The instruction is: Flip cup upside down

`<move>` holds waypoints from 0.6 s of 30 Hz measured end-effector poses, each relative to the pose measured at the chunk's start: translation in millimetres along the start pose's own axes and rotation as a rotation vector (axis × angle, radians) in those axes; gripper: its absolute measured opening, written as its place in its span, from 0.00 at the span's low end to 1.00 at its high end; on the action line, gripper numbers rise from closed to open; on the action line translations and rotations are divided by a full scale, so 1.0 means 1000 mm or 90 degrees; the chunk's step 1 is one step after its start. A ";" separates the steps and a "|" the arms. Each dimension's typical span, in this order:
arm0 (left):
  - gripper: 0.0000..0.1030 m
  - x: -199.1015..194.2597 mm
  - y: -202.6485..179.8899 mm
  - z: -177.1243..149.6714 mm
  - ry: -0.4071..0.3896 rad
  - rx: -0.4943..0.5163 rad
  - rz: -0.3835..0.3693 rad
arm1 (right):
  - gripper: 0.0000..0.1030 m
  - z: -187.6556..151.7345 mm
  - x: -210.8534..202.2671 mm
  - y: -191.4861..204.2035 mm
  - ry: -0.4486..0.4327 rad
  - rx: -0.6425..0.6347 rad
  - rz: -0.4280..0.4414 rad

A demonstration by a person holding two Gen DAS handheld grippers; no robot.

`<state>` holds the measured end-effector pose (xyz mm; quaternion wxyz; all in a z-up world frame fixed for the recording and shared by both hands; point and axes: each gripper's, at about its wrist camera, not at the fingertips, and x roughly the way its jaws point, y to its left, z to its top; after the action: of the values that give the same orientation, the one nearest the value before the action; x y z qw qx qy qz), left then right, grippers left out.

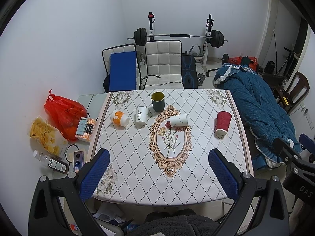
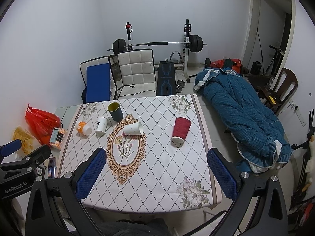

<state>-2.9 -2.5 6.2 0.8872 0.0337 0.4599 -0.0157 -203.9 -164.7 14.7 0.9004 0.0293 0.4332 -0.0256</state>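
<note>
Several cups stand on the patterned tablecloth (image 1: 137,157). A dark cup with a yellow inside (image 1: 157,101) (image 2: 115,111) stands upright at the back. A white printed cup (image 1: 141,116) (image 2: 101,125) and a red ribbed cup (image 1: 223,122) (image 2: 180,129) stand upside down. An orange and white cup (image 1: 119,118) (image 2: 83,129) and a white paper cup (image 1: 178,120) (image 2: 133,128) lie on their sides. My left gripper (image 1: 159,174) and right gripper (image 2: 156,173) are both open and empty, held above the table's near edge, well short of the cups.
A red plastic bag (image 1: 64,114), a snack bag (image 1: 46,135) and small boxes lie on the low surface left of the table. Two chairs (image 1: 163,63) and a barbell rack stand behind. A blue quilt (image 1: 261,116) lies on the right.
</note>
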 end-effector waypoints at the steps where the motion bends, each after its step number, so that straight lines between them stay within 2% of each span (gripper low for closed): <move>1: 1.00 0.000 0.000 0.000 0.000 0.000 0.000 | 1.00 0.000 0.000 -0.001 0.000 0.001 0.000; 18: 1.00 -0.013 0.003 0.005 -0.007 -0.004 0.004 | 1.00 -0.001 0.000 0.000 0.000 0.006 0.005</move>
<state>-6.0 -0.2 19.6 0.8899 0.0322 0.4548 -0.0118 -205.1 -164.7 13.8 0.9005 0.0354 0.4328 -0.0242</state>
